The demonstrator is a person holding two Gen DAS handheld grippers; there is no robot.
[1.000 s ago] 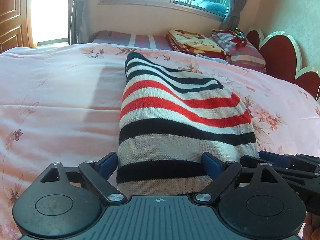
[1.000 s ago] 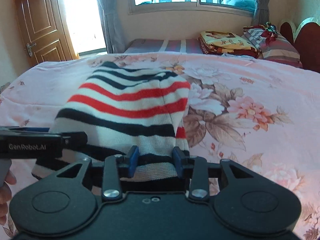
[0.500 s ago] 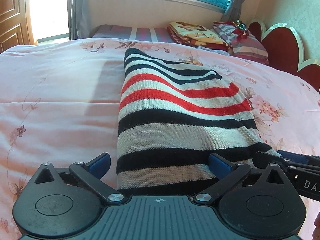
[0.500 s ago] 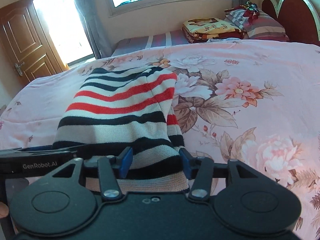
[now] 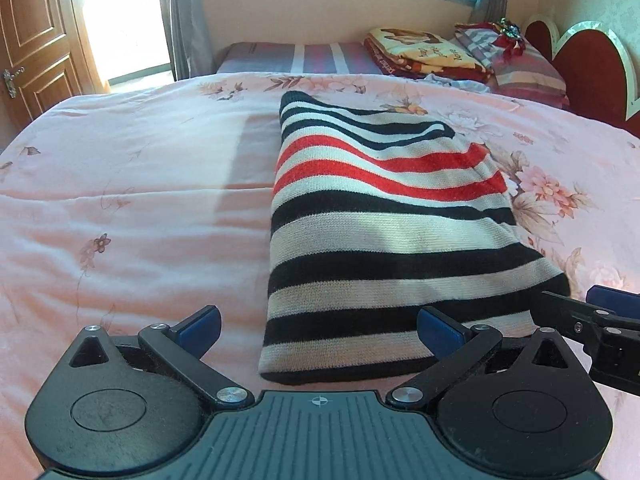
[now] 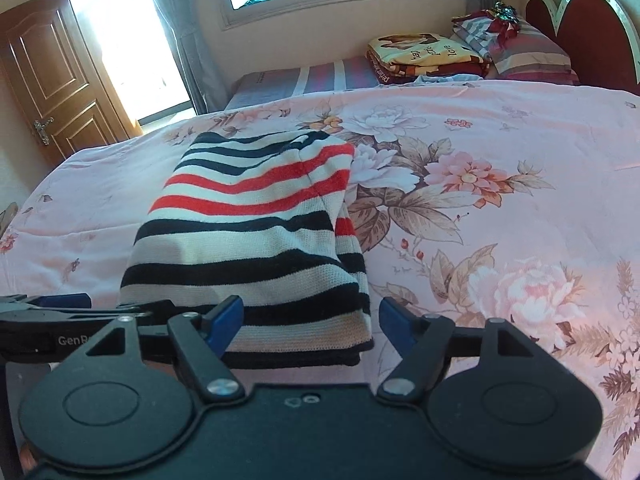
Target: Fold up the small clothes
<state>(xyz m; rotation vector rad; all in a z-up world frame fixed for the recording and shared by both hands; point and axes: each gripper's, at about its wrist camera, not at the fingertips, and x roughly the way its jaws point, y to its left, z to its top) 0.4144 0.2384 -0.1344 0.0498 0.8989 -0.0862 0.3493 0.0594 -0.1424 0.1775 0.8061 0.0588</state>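
Observation:
A folded knit garment with black, cream and red stripes lies flat on the pink floral bedspread. My left gripper hangs wide open over its near left corner, and neither blue pad presses the cloth. In the right wrist view the same striped garment lies ahead, its near right corner between my right gripper's jaws. Those jaws are opening and stand apart from the knit. Each gripper shows at the edge of the other's view.
A folded blanket and striped pillows are stacked at the bed's far right by a red headboard. A wooden door and a curtained window stand beyond the bed. The bedspread stretches right of the garment.
Both grippers have let go of the garment's near edge and drawn back and up. The right jaws have widened a lot, the left only a little. The garment now lies flat.

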